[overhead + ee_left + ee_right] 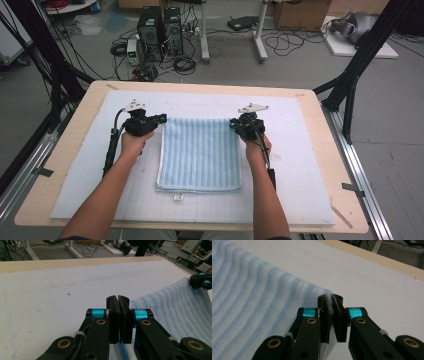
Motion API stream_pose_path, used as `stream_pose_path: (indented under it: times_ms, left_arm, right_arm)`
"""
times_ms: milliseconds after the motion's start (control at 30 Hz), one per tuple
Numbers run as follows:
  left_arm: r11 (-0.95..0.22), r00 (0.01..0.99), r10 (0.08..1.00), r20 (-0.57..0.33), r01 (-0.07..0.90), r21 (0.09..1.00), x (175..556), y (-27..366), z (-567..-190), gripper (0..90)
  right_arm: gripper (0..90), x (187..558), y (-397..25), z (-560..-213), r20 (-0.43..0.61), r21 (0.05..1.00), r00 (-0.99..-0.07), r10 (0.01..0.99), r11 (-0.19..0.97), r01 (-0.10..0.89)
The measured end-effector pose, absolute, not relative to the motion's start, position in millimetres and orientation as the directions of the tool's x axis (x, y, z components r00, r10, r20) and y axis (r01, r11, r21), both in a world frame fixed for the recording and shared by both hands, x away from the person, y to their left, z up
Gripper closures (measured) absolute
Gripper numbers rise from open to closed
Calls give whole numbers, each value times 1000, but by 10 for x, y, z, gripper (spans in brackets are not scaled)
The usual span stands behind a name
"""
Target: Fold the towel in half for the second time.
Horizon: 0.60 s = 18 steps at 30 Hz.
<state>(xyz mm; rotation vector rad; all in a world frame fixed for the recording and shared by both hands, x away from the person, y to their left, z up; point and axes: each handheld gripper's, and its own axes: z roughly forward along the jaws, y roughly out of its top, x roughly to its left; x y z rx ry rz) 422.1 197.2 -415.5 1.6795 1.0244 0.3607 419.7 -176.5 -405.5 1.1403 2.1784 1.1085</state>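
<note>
White mat (300,150) on wooden table (330,150); beyond, perhaps computer towers (160,32).

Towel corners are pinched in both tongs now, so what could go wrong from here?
The left tongs grip the towel only by its very corner, so it may slip out on a lift. The right tongs hold just a thin edge too. If one side lets go, the fold could land crooked on the white mat.

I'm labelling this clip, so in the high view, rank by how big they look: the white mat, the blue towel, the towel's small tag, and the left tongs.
1. White mat, covering most of the tabletop.
2. Blue towel, lying on the mat.
3. Left tongs, clamped on the towel's far left corner; they sit nearer the camera than the towel, so somewhat flattered.
4. Tag at the towel's near edge.
</note>
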Motion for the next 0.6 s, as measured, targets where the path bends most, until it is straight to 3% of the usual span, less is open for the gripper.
stream_pose_path:
  times_ms: [600]
  left_arm:
    - [-36,626,725,-286,450,892,3816,2001,-4142,872]
  right_arm:
    - [846,3832,-1870,-4045,33,836,-623,781,320,445]
